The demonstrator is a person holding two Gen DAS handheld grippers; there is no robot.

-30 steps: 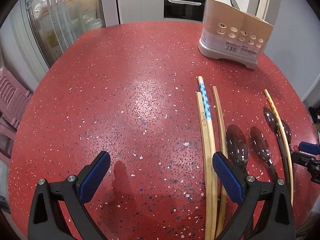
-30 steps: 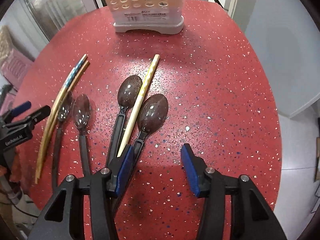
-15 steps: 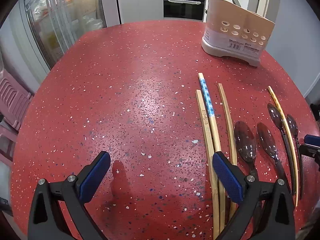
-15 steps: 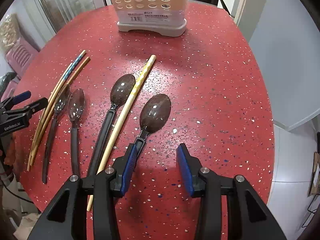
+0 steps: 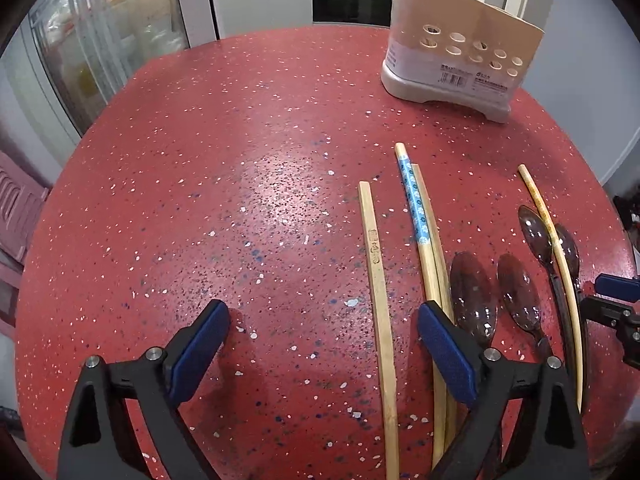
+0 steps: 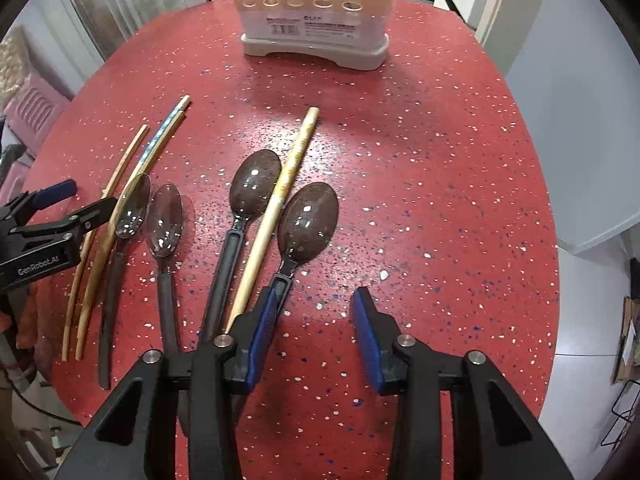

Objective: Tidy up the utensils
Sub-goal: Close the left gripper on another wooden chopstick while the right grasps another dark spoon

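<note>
Where black housing shows, left claw (image 6: 76, 204) reads "GenRobot.AI".

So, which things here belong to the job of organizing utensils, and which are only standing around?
Part of the job:
- four dark spoons
- chopsticks, four in all
- perforated utensil holder
- left gripper, open
- right gripper, jaws closing, nothing between them

Only standing around:
- red speckled table
- oven
- pink chair
</note>
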